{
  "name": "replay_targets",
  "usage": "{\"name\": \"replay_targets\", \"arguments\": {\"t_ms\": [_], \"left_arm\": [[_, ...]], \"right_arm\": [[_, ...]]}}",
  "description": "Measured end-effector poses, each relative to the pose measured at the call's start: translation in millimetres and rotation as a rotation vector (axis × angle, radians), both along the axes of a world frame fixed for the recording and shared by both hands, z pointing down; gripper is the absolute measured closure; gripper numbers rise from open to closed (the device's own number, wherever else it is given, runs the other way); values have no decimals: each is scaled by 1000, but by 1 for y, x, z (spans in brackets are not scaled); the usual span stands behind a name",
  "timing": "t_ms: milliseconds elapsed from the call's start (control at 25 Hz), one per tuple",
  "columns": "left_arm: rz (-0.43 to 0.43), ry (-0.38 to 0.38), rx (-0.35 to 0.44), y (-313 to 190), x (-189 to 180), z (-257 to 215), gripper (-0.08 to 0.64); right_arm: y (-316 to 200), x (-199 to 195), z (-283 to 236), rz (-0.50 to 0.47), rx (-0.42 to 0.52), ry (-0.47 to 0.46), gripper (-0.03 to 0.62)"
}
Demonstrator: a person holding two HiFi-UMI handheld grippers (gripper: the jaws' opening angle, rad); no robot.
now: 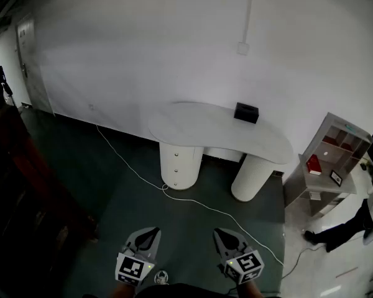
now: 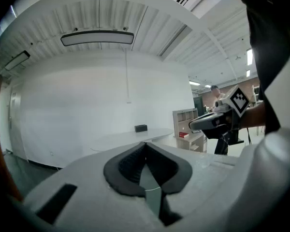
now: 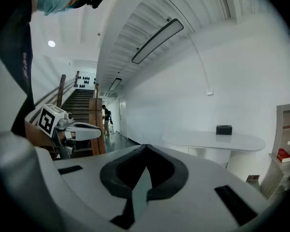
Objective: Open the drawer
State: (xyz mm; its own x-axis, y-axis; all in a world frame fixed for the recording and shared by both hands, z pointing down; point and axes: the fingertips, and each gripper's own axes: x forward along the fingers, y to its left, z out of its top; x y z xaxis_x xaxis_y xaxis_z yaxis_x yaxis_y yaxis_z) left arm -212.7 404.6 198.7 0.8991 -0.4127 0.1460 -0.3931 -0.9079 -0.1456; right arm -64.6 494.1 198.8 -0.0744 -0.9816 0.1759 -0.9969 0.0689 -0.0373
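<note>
A white desk [image 1: 205, 129] stands against the far wall on two round pedestals. The left pedestal [image 1: 180, 163] carries a stack of closed drawers with small knobs. My left gripper [image 1: 150, 231] and right gripper [image 1: 219, 233] hover side by side at the bottom of the head view, well short of the desk, both shut and holding nothing. In the left gripper view the closed jaws [image 2: 145, 145] point at the desk top [image 2: 130, 137]; the pedestal is hidden behind them. In the right gripper view the closed jaws [image 3: 145, 148] sit left of the desk [image 3: 217, 140].
A black box [image 1: 246, 112] rests on the desk. A white cable [image 1: 193, 200] trails across the dark floor. To the right stand an open shelf unit [image 1: 332, 160] with a red item and a person's leg [image 1: 342, 231]. Dark stairs [image 1: 25, 185] are on the left.
</note>
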Motion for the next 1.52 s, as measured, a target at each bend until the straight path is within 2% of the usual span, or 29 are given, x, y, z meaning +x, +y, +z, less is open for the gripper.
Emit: {"name": "replay_targets", "arguments": {"t_ms": [320, 480, 560, 720, 880, 960, 1000, 1080, 1120, 1280, 1520], "left_arm": [[-15, -5, -57, -18, -4, 3, 541], [-4, 11, -11, -38, -6, 3, 541], [0, 10, -12, -47, -9, 3, 542], [23, 4, -50, -61, -11, 2, 541], [54, -4, -33, -78, -10, 7, 535], [66, 5, -32, -88, -8, 8, 521], [74, 11, -32, -92, -7, 9, 474], [78, 1, -64, -98, -7, 11, 374], [73, -7, -84, -102, -9, 13, 354], [39, 4, -95, -128, -9, 29, 314], [28, -17, -122, -141, 29, 45, 301]], "right_arm": [[-17, 4, -1, 27, -5, 1, 588], [-31, 4, -6, 35, 0, 2, 588], [-39, 2, -8, 46, 4, 0, 588], [-55, 9, -7, 123, 33, -33, 586], [-70, 15, -5, 203, 55, -46, 584], [-79, 17, -1, 222, 52, -54, 464], [-82, 19, 0, 234, 45, -54, 445], [-87, 21, 2, 257, 36, -59, 439], [-89, 20, 3, 265, 34, -67, 422], [-99, 28, 9, 287, 22, -87, 371], [-126, 68, 28, 256, -10, -120, 351]]}}
